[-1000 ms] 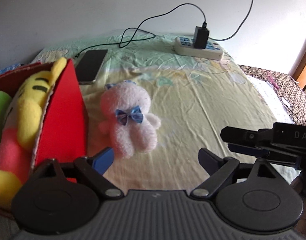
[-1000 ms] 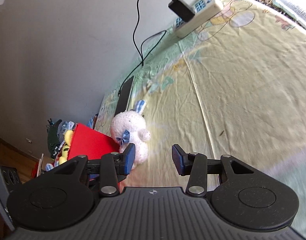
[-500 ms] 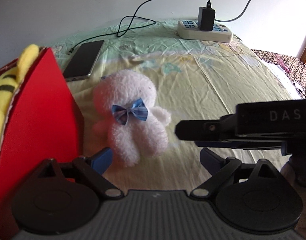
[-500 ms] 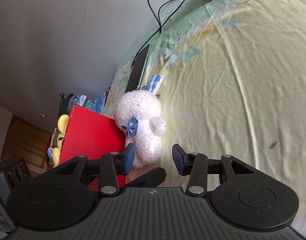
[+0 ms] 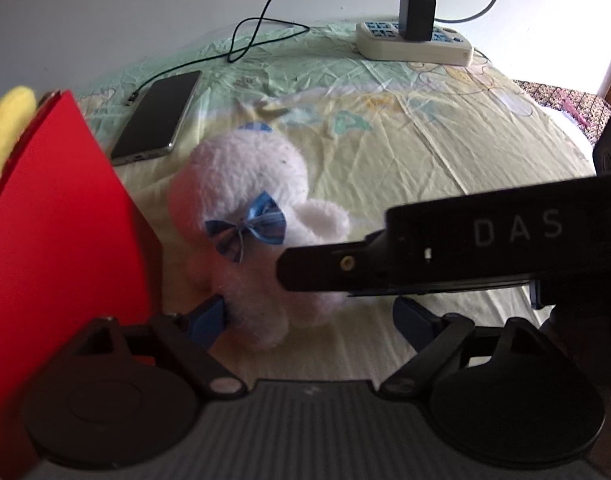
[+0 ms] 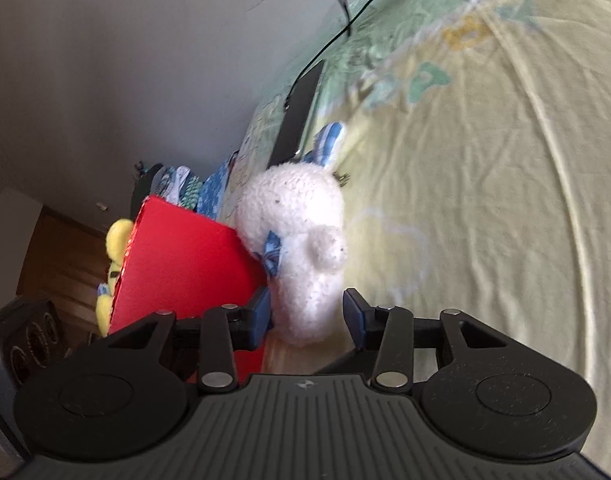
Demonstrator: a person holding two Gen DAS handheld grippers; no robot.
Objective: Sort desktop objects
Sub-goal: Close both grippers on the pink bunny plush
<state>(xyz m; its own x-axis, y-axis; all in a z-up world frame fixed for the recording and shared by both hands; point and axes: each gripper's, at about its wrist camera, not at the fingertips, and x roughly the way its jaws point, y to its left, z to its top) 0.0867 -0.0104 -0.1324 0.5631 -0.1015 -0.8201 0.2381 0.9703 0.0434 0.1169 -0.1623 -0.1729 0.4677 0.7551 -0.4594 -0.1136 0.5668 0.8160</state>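
While the left wrist view takes in a power strip point(image 5: 415, 46) with a black charger point(image 5: 417, 10) at upper centre and a phone point(image 5: 155, 118) at centre left, the right wrist view alone shows wooden flooring at lower left. White plush toy point(image 5: 257, 240) lies on the yellow-green sheet point(image 5: 445, 152), centre frame, just beside the red box point(image 5: 53, 240); its long axis runs head toward the upper frame, legs toward the camera, blue bow point(image 5: 247, 230) facing up. Left gripper point(image 5: 309, 320) fingers stand wide apart, low around the toy's legs. Right gripper point(image 6: 307, 314) fingers stand apart either side of the toy's lower body; contact cannot be confirmed. Its body crosses the left view at right, lettered "DAS". Yellow plush point(image 6: 115, 236) sits in the box.
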